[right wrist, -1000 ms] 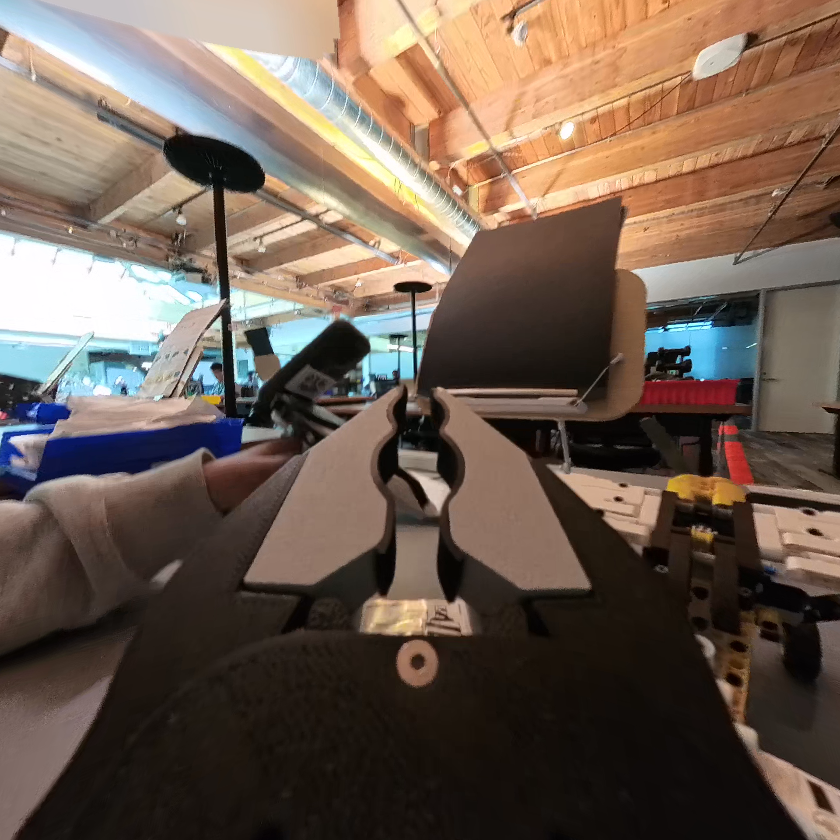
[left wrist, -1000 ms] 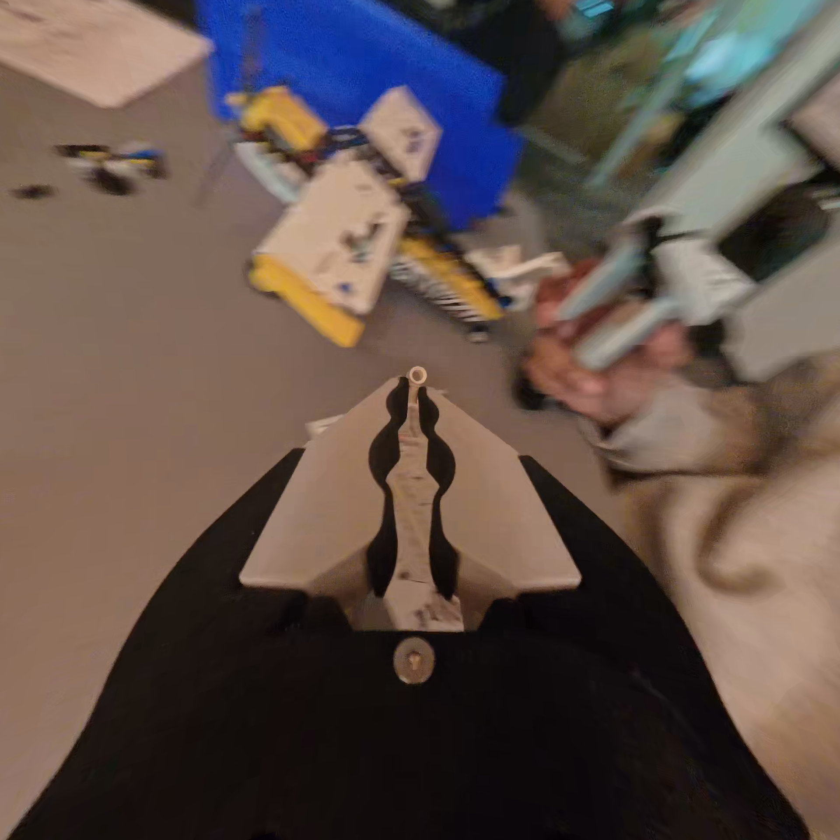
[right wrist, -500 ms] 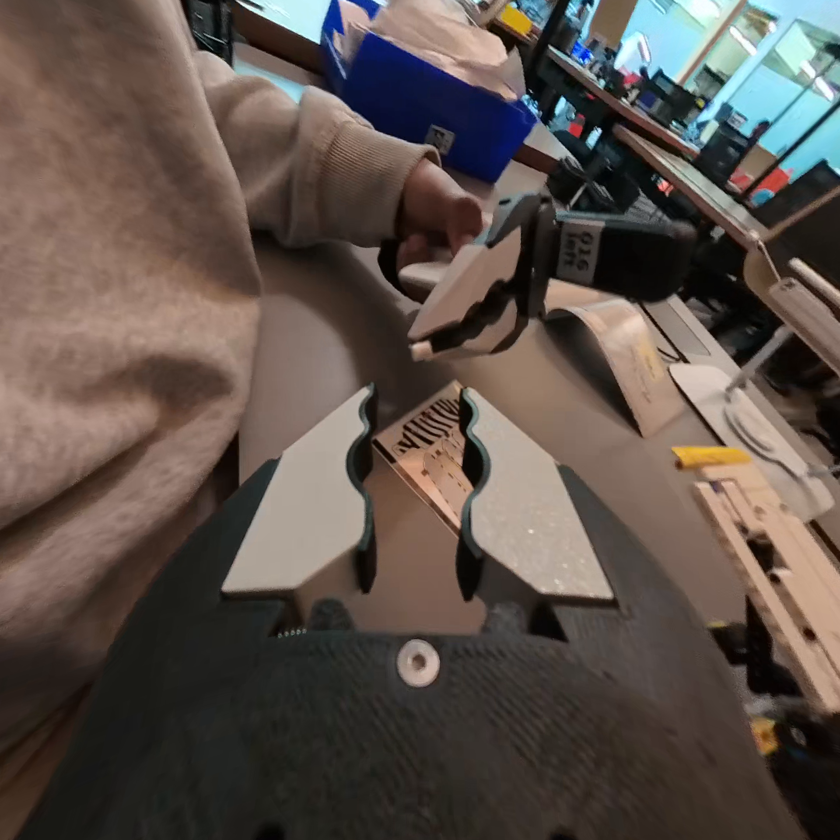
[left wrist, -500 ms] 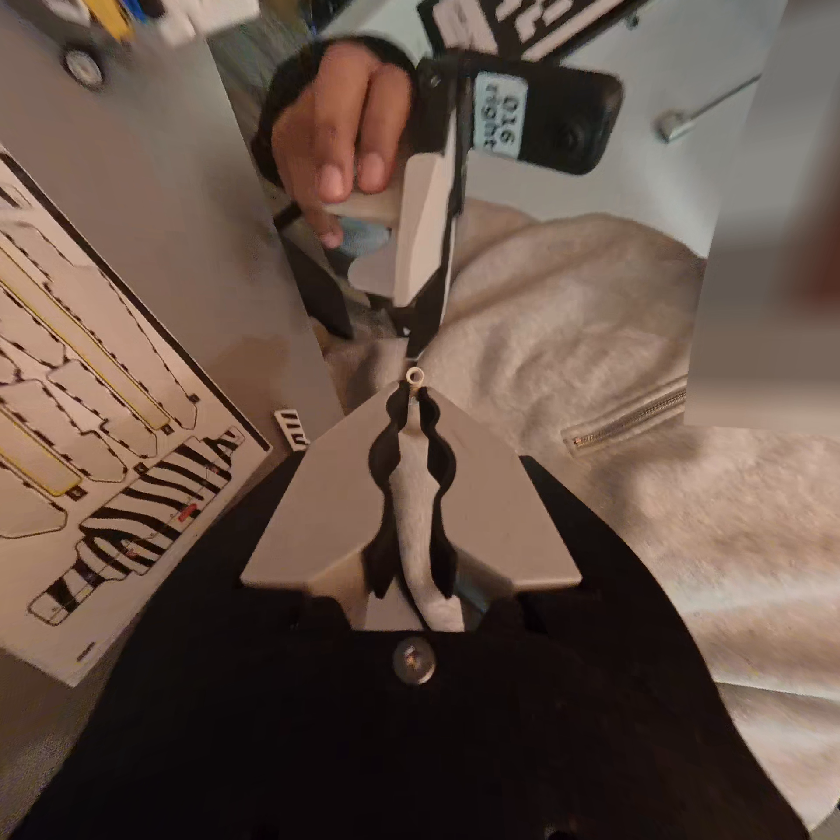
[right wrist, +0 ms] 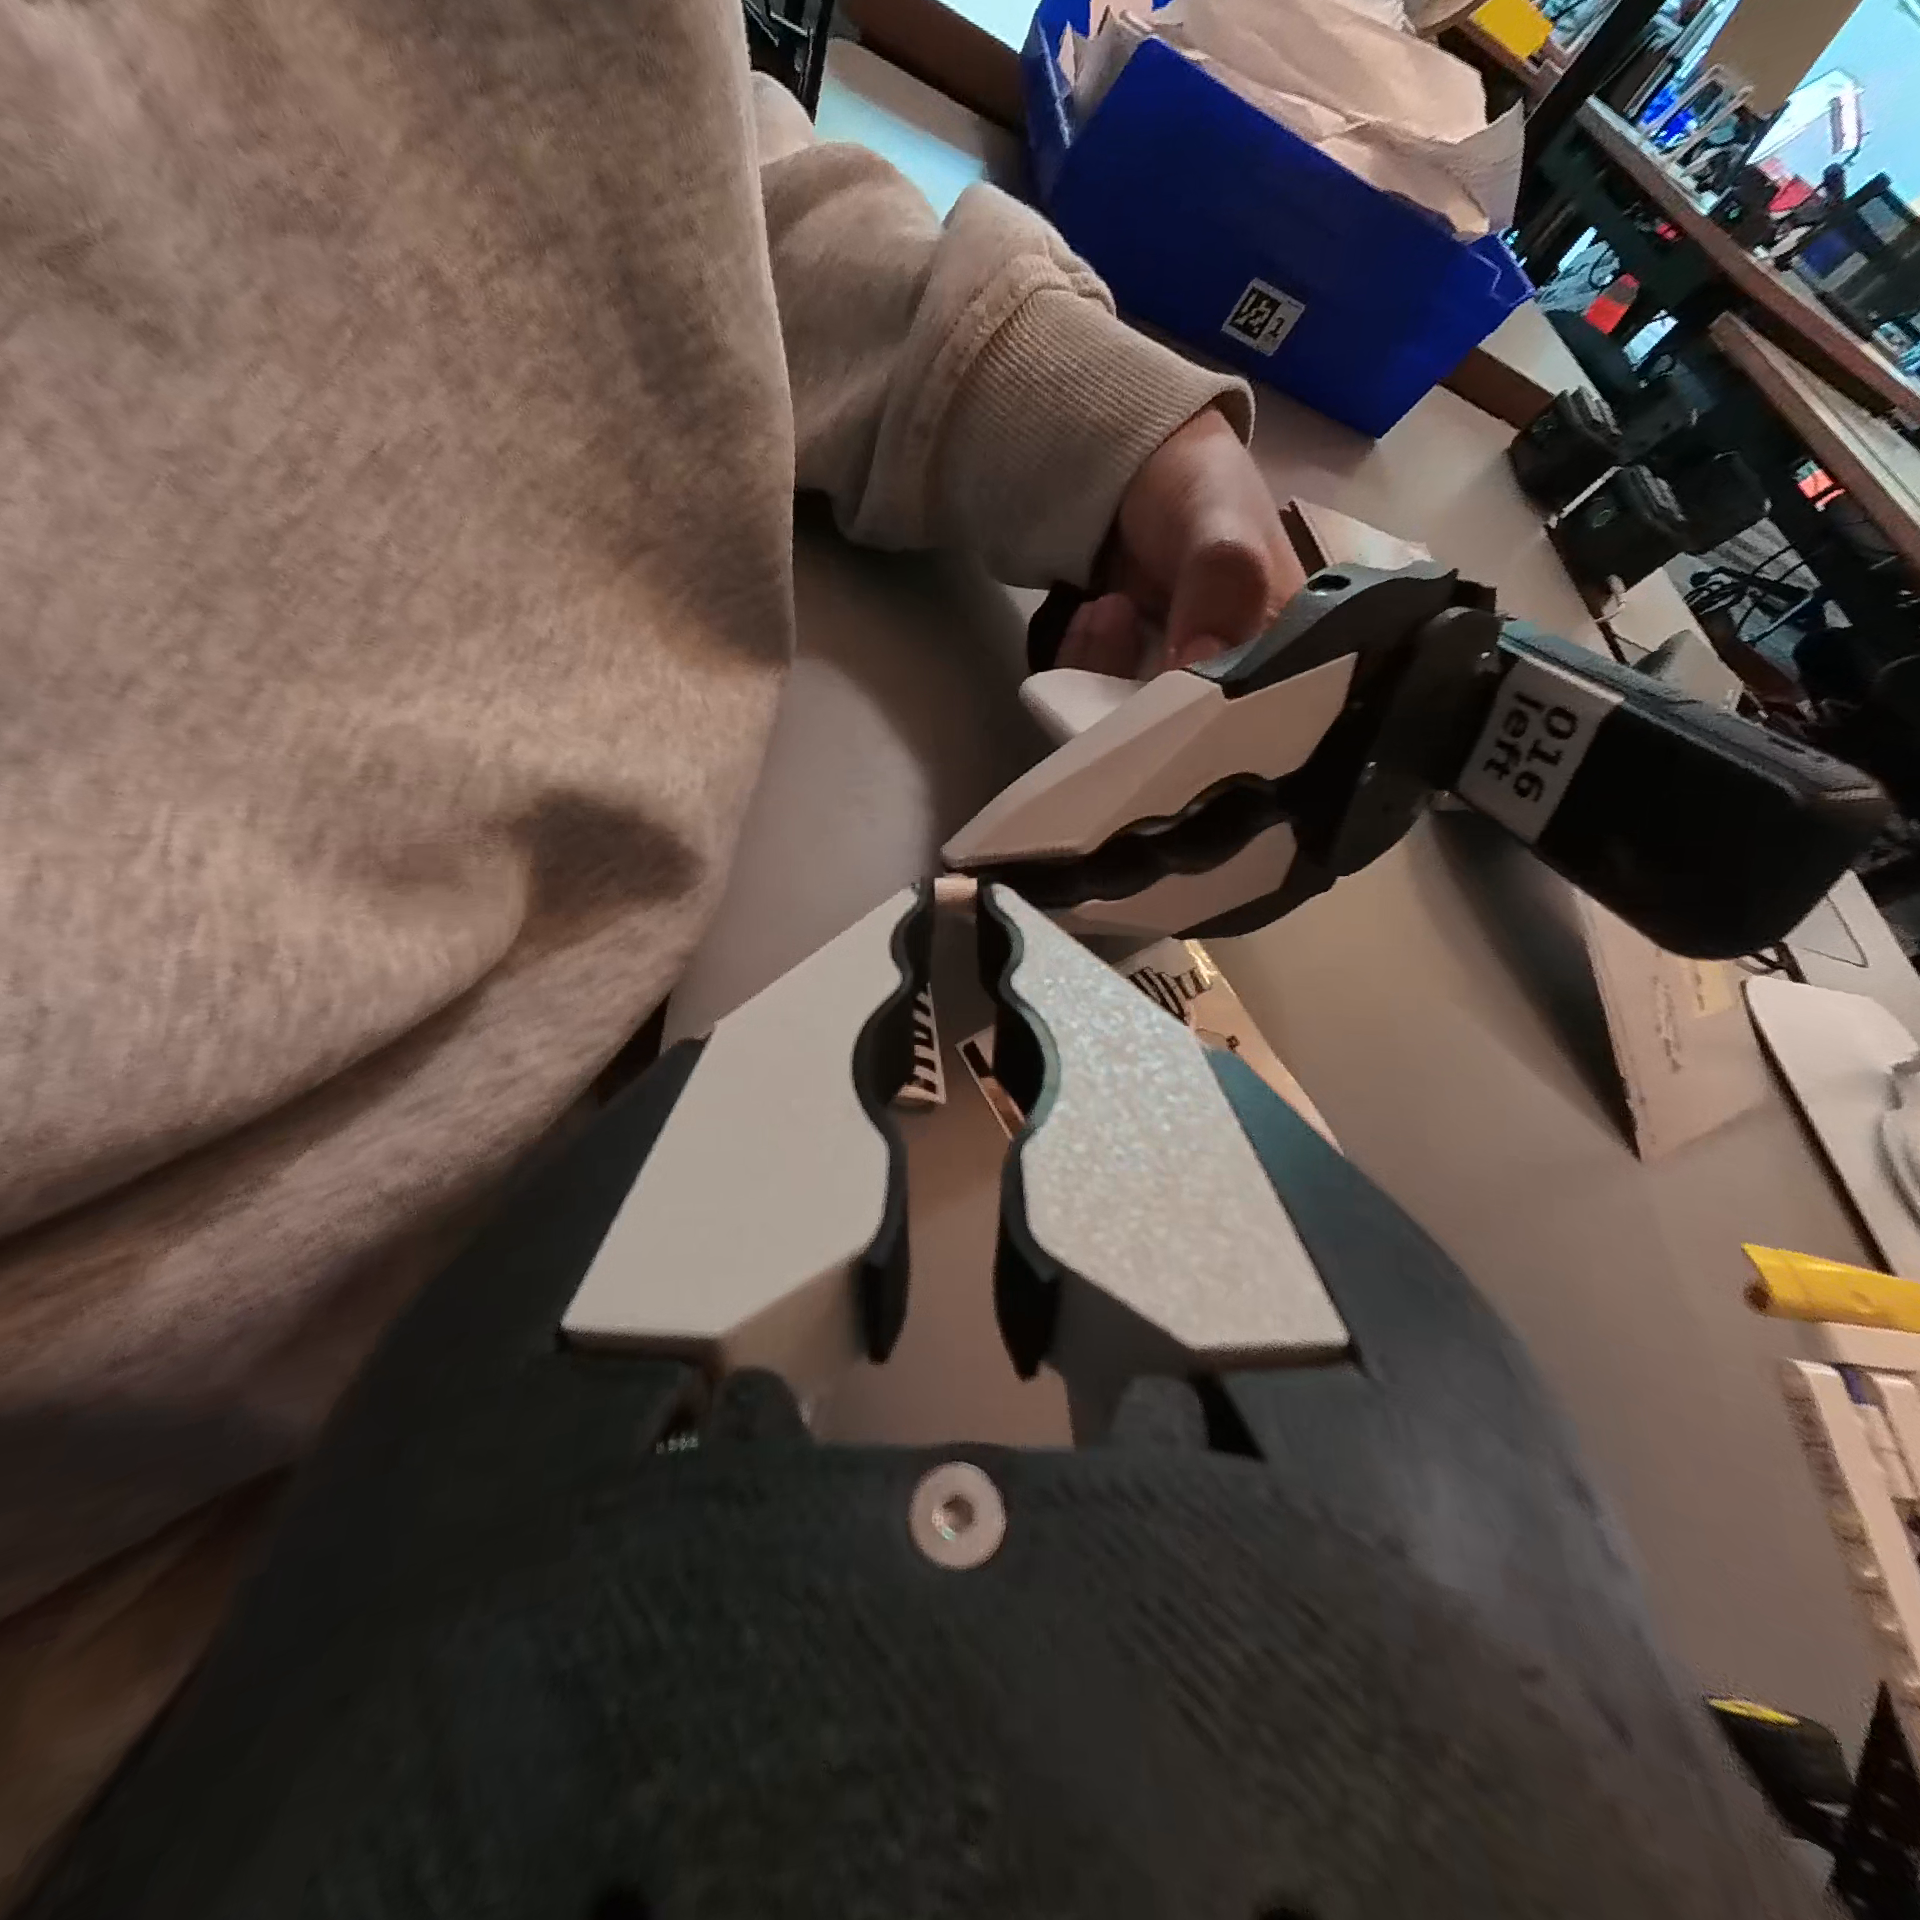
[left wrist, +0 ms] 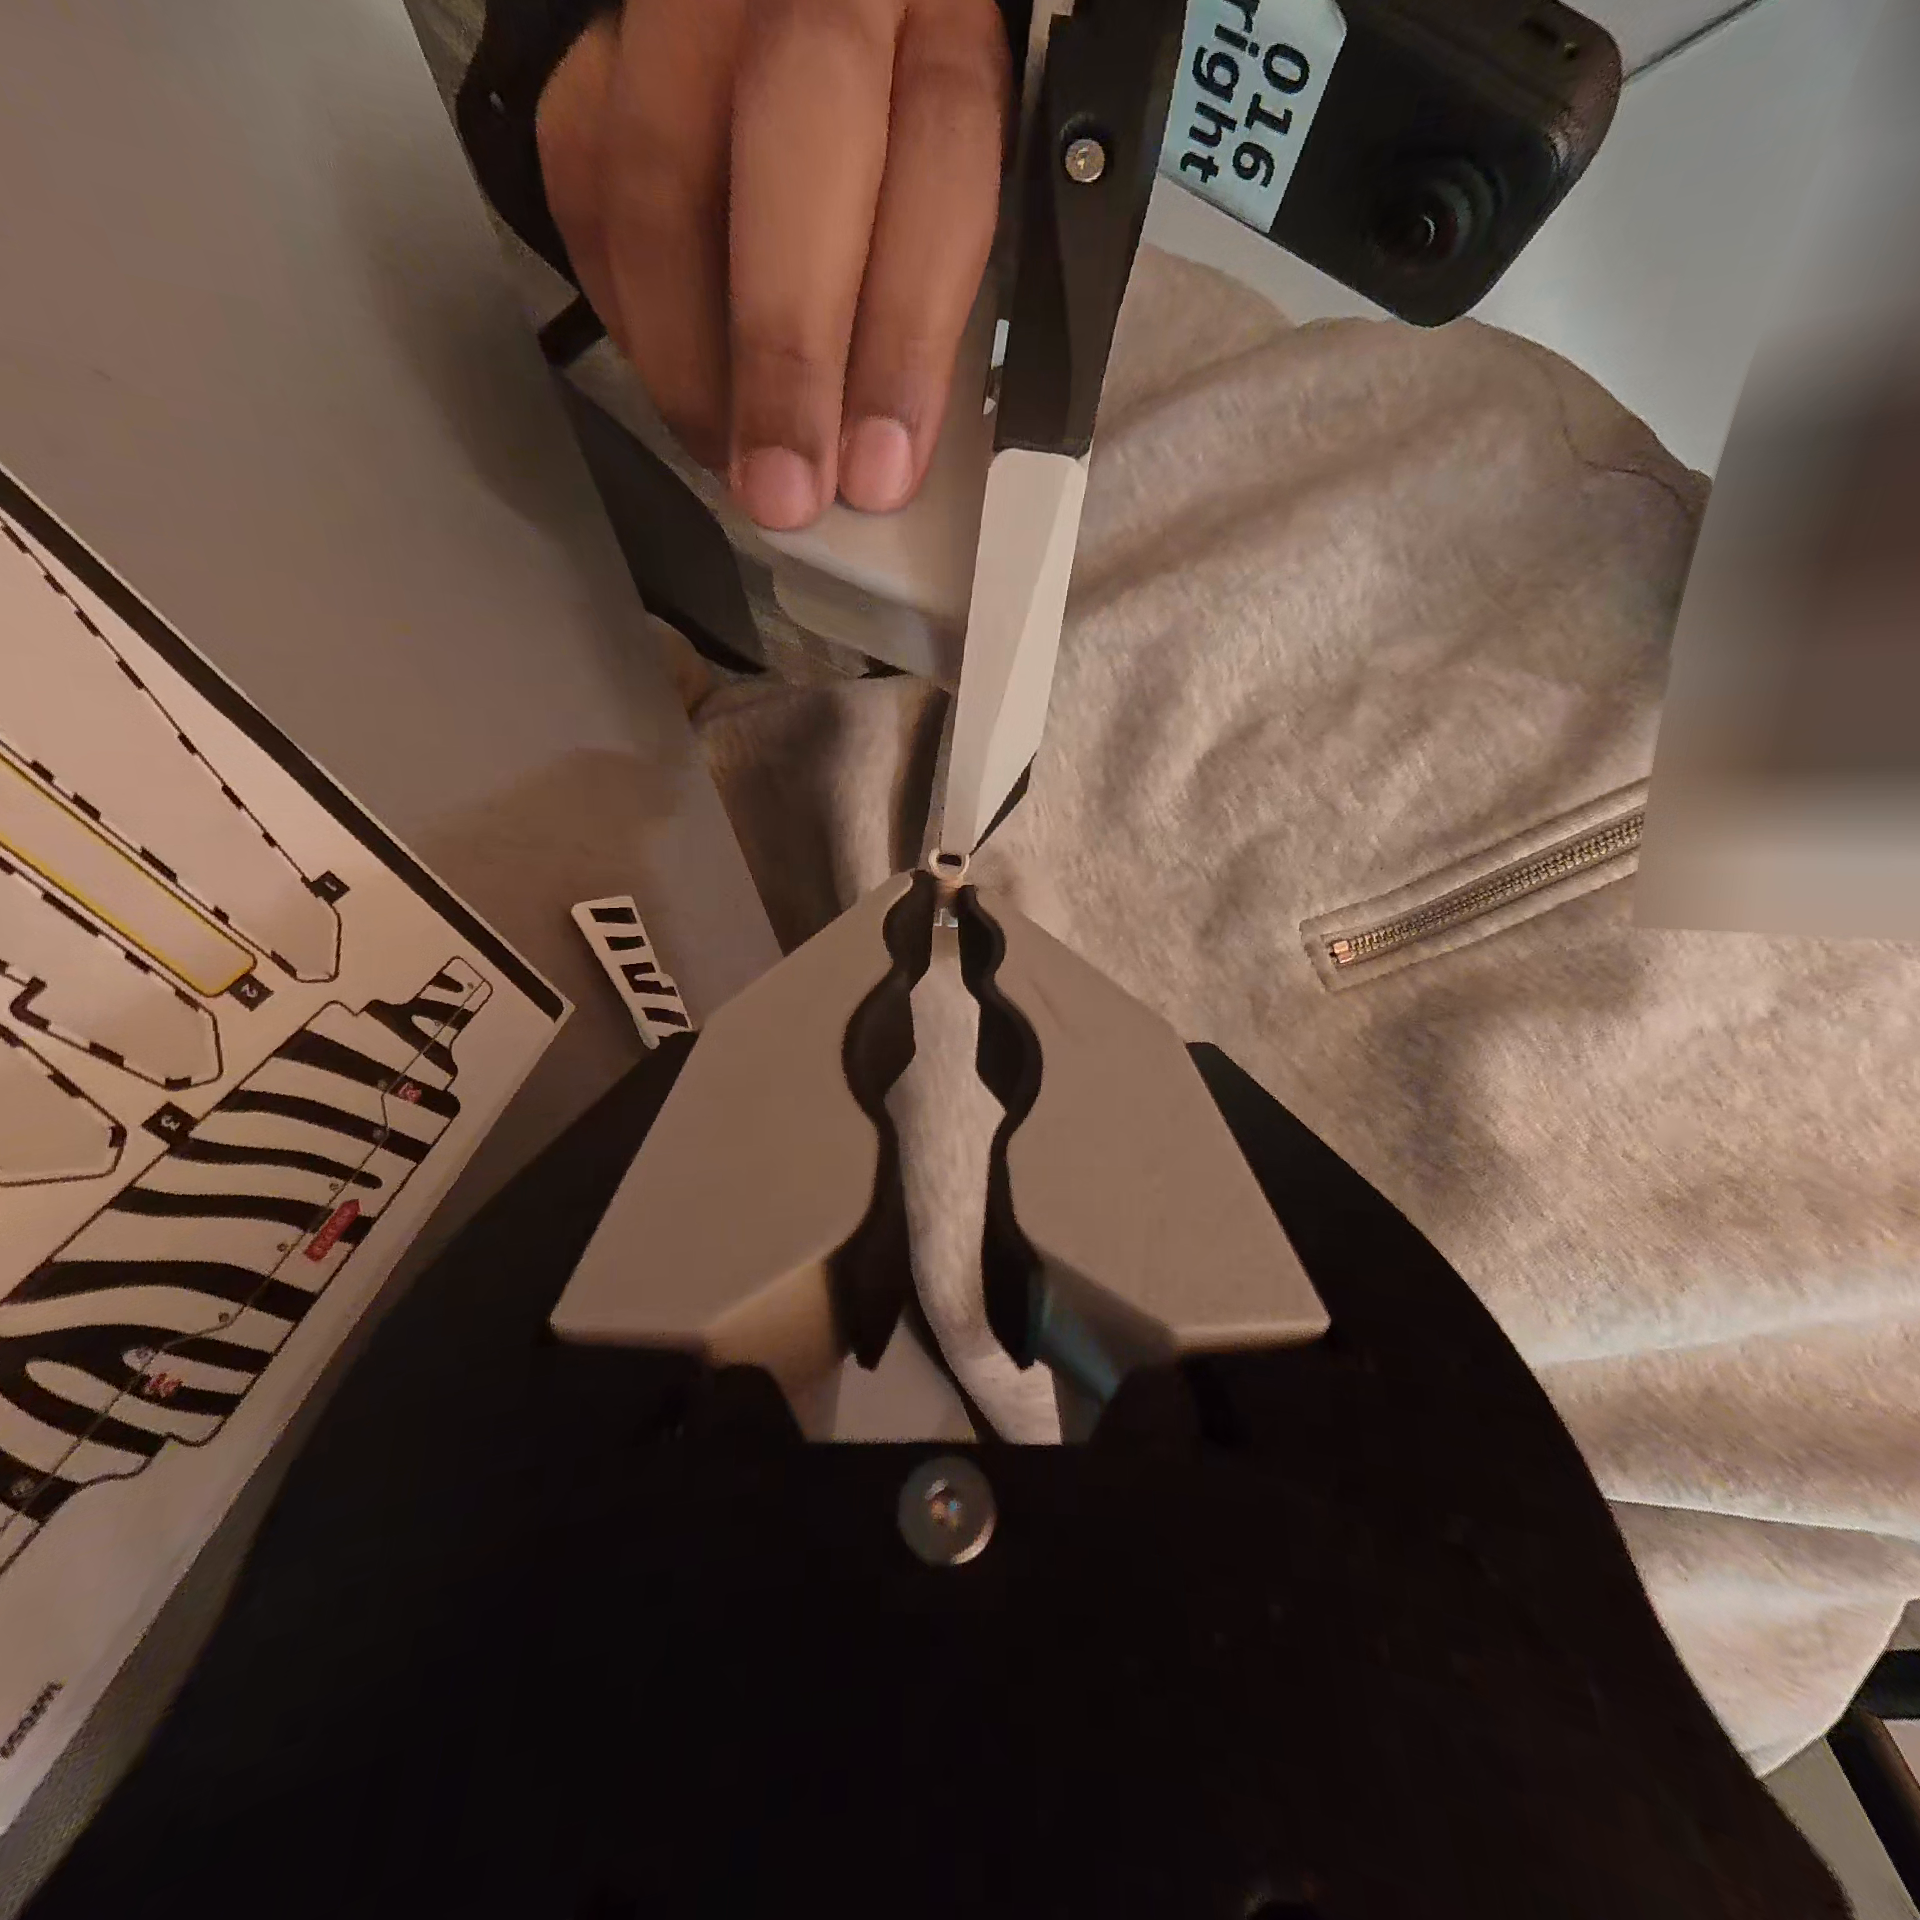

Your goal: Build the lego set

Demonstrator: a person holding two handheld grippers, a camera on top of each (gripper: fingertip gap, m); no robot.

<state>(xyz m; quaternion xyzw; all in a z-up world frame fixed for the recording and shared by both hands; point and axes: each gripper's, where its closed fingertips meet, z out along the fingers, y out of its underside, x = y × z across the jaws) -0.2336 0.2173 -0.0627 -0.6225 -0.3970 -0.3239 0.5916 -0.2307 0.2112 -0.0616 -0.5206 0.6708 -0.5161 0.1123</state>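
A small pale tan peg [left wrist: 951,864] is pinched at the very tips of the left gripper [left wrist: 943,902], whose fingers are closed down on it; its ring-shaped end pokes out just past the tips. In the right wrist view the same peg [right wrist: 954,889] sticks out of the left gripper [right wrist: 961,862] and lies in the mouth of the right gripper [right wrist: 951,914], between its two tips. The right gripper's fingers stand a narrow gap apart there, and whether they already touch the peg is hard to tell from this angle. In the left wrist view the right gripper [left wrist: 961,831] comes in edge-on, its tip meeting the peg, with a hand [left wrist: 779,239] wrapped round its handle.

Both grippers are held in the air in front of the person's light grey sweatshirt [left wrist: 1351,644], above the near edge of the grey tabletop [left wrist: 260,364]. Below them on the tabletop lies a white sticker sheet [left wrist: 208,1091] with black zebra stripes and dashed outlines, and just beside its corner a small loose striped sticker [left wrist: 634,966].

Farther off in the right wrist view, a blue bin [right wrist: 1278,239] stuffed with white paper sits on the tabletop, and at the right edge a blurred yellow lego piece [right wrist: 1829,1288] lies next to part of a white lego build [right wrist: 1860,1455].
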